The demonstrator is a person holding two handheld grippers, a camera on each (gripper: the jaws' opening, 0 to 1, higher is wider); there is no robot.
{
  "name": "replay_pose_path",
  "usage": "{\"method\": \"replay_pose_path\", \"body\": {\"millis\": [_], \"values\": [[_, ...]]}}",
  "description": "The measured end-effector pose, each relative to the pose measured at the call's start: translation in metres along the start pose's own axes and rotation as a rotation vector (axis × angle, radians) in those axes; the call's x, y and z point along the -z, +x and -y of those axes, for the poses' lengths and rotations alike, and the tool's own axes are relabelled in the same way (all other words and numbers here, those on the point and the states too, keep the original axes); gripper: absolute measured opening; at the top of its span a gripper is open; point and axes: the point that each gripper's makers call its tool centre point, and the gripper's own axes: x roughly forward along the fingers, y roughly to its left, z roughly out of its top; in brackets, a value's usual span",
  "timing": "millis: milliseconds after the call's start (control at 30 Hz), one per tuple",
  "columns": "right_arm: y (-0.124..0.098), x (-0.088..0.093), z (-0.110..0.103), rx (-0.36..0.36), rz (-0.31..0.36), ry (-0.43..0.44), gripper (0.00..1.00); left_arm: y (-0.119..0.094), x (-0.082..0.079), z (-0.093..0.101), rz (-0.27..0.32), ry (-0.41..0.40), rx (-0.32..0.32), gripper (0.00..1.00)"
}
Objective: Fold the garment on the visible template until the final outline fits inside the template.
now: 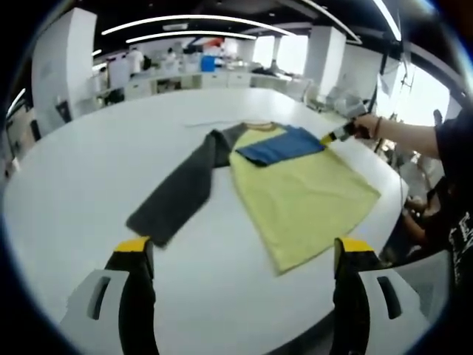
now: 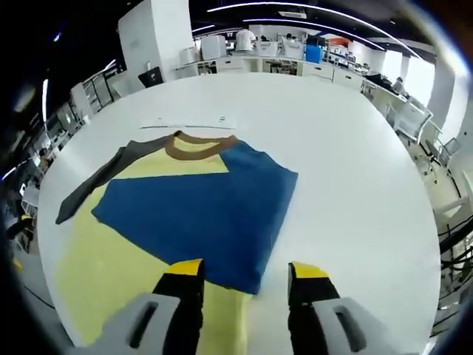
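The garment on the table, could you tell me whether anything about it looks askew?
Yes. The blue sleeve is folded across the yellow body, while the grey sleeve lies spread out on the white table, so the shirt looks lopsided and half folded.

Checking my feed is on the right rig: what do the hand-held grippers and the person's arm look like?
Each hand-held gripper has two black jaws with yellow tips, rising from pale grey housings: left hand-held gripper, right hand-held gripper. In the left gripper view the right one also shows as a yellow-tipped end by the person's hand, which wears a dark wristband; the sleeve is dark.
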Motion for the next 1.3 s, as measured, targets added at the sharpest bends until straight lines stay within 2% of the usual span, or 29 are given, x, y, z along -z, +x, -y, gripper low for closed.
{"method": "replay_pose_path", "body": {"millis": [167, 300, 433, 633, 800, 1000, 1167, 1300], "values": [[-0.01, -0.014, -0.016, -0.053, 0.06, -0.032, 0.56, 0.001, -0.005, 0.0, 0.008, 0.004, 0.002, 0.98], [-0.018, -0.021, -0.028, -0.092, 0.097, -0.044, 0.7, 0.002, -0.007, 0.0, 0.013, 0.011, 0.004, 0.98], [-0.033, -0.027, -0.043, -0.136, 0.14, -0.063, 0.78, 0.003, -0.008, -0.003, 0.021, 0.008, -0.002, 0.98], [-0.054, -0.032, -0.062, -0.212, 0.187, -0.035, 0.92, 0.003, -0.005, -0.009, 0.016, 0.007, -0.017, 0.98], [-0.074, -0.027, -0.074, -0.227, 0.219, -0.078, 1.0, 0.0, -0.006, -0.018, 0.033, -0.01, -0.041, 0.96], [-0.092, -0.027, -0.085, -0.288, 0.276, -0.07, 0.99, -0.002, -0.009, -0.027, 0.046, -0.016, -0.058, 0.95], [-0.116, -0.019, -0.105, -0.327, 0.31, -0.105, 0.99, -0.002, -0.011, -0.037, 0.053, -0.018, -0.075, 0.94], [-0.131, -0.01, -0.116, -0.348, 0.336, -0.141, 0.99, -0.002, -0.017, -0.046, 0.083, -0.031, -0.084, 0.92]]}}
